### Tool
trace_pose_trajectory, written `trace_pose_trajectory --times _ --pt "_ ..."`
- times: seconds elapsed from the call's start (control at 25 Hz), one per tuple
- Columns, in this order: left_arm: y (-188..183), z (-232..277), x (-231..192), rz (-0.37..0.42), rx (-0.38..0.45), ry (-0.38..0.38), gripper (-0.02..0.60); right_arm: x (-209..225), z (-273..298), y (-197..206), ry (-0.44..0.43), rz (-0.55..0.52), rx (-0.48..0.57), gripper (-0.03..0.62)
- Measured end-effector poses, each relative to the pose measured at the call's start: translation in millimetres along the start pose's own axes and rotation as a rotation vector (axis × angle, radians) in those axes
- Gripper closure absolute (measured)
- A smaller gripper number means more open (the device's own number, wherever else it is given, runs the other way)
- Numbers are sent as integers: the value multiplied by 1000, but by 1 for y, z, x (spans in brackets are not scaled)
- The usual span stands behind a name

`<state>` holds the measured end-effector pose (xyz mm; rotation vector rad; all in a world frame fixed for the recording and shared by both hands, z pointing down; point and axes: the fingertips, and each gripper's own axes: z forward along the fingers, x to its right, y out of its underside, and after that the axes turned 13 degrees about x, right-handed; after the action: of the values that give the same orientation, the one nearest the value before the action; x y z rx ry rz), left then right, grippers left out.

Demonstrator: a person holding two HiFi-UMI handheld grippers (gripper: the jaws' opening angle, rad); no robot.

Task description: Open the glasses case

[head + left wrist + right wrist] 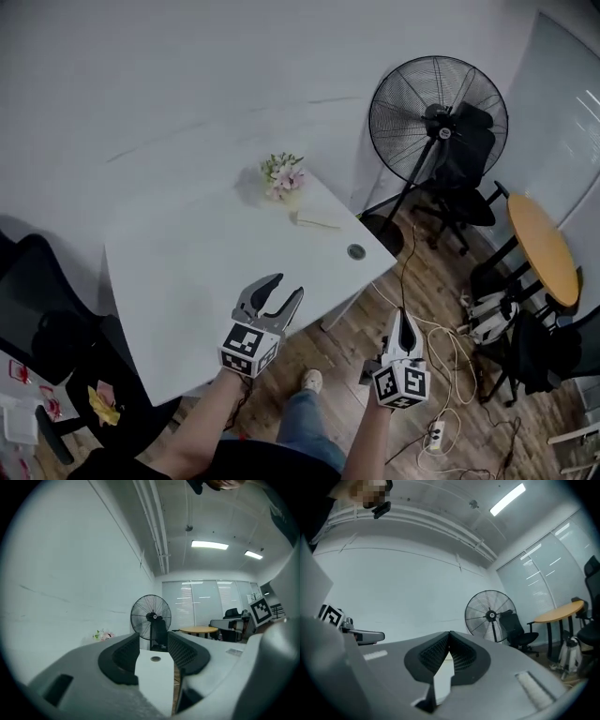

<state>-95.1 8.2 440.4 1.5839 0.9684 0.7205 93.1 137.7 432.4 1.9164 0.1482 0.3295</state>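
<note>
A white table (187,272) carries a flat pale oblong thing (314,221) near its far right corner; it is too small to tell whether it is the glasses case. My left gripper (285,288) hovers over the table's near edge. Its jaws are open and empty, and they frame the tabletop in the left gripper view (153,644). My right gripper (403,316) hangs over the wooden floor, off the table's right side. In the right gripper view (449,633) its fingertips touch, with nothing between them.
A small bunch of flowers (281,175) stands at the table's far edge, and a round cable hole (355,251) lies near the right corner. A standing fan (438,117), a black chair (464,178), a round wooden table (544,248) and floor cables (441,356) fill the right side.
</note>
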Motion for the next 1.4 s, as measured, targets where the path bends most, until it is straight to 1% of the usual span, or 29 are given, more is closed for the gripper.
trace_pose_trajectory --times 0.16,0.28,0.44,0.6,0.76,0.88,1.08,1.2,1.4 --pt "20 85 -21 27 -32 -118 397 53 98 16 -105 41 -31 585" --pt "31 129 -38 30 -43 -198 397 73 158 34 -185 74 -54 585" --pt "31 157 -53 56 -49 -269 397 77 207 57 -275 127 -85 585" --pt "25 173 -66 90 -58 -307 397 69 235 70 -335 178 -96 585" --pt "29 190 -71 100 -72 -308 397 67 248 77 -362 198 -99 585" --pt "36 206 -73 99 -82 -291 397 76 256 77 -350 200 -98 585" --pt "49 233 -78 83 -89 -268 397 90 270 79 -335 173 -112 585" --pt "62 243 -84 87 -117 -254 397 90 278 82 -335 159 -123 585" --pt "89 264 -95 122 -175 -212 397 86 294 91 -348 147 -139 585"
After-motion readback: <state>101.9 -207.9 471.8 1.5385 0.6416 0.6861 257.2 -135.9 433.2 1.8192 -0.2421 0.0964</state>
